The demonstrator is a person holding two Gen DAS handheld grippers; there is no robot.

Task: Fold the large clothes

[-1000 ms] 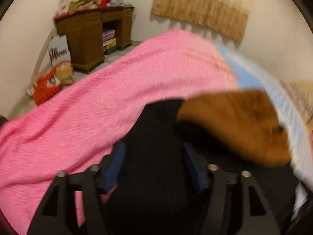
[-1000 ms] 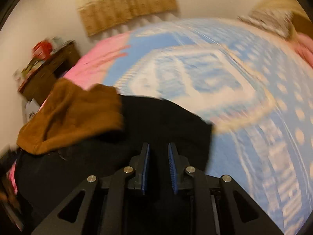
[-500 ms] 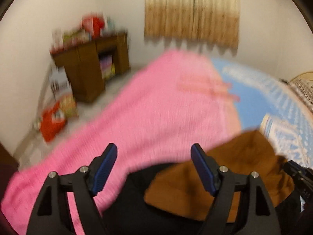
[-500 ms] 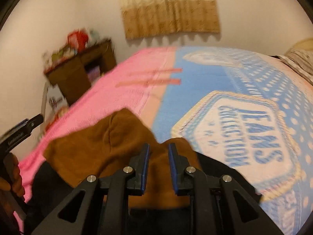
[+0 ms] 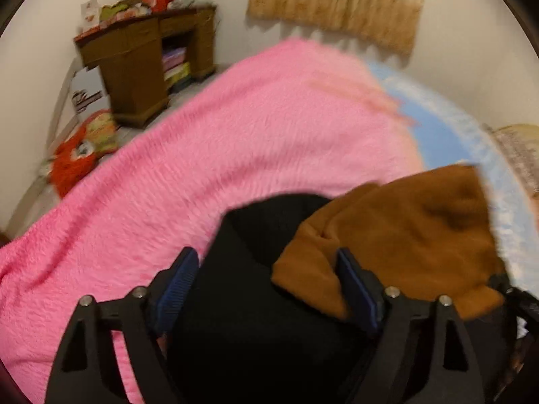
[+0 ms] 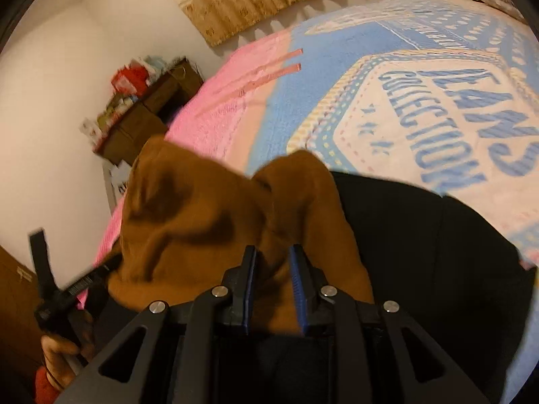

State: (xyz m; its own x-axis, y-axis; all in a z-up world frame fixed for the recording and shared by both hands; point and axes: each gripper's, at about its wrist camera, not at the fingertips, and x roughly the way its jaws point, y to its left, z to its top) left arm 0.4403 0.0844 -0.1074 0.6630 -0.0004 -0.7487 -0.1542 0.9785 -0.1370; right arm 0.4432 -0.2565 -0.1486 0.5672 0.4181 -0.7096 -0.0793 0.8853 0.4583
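Note:
A black garment (image 5: 256,320) with a brown hood lining (image 5: 397,235) lies on the bed. In the left wrist view my left gripper (image 5: 266,282) is open, its jaws wide apart over the black cloth, the right finger beside the brown hood's edge. In the right wrist view my right gripper (image 6: 273,269) is shut on the brown hood (image 6: 209,215), lifting a fold of it over the black garment (image 6: 421,252). The left gripper's handle (image 6: 64,289) shows at the lower left there.
The bed carries a pink blanket (image 5: 202,155) and a blue "Jeans Collection" blanket (image 6: 421,101). A brown wooden desk (image 5: 141,67) with clutter on top stands by the far wall. Red bags (image 5: 74,165) lie on the floor. A beige curtain (image 5: 337,0) hangs behind.
My left gripper dropped back down over the black cloth, still open. My right gripper stayed shut on the hood and rose, pulling the brown fabric up and toward me.

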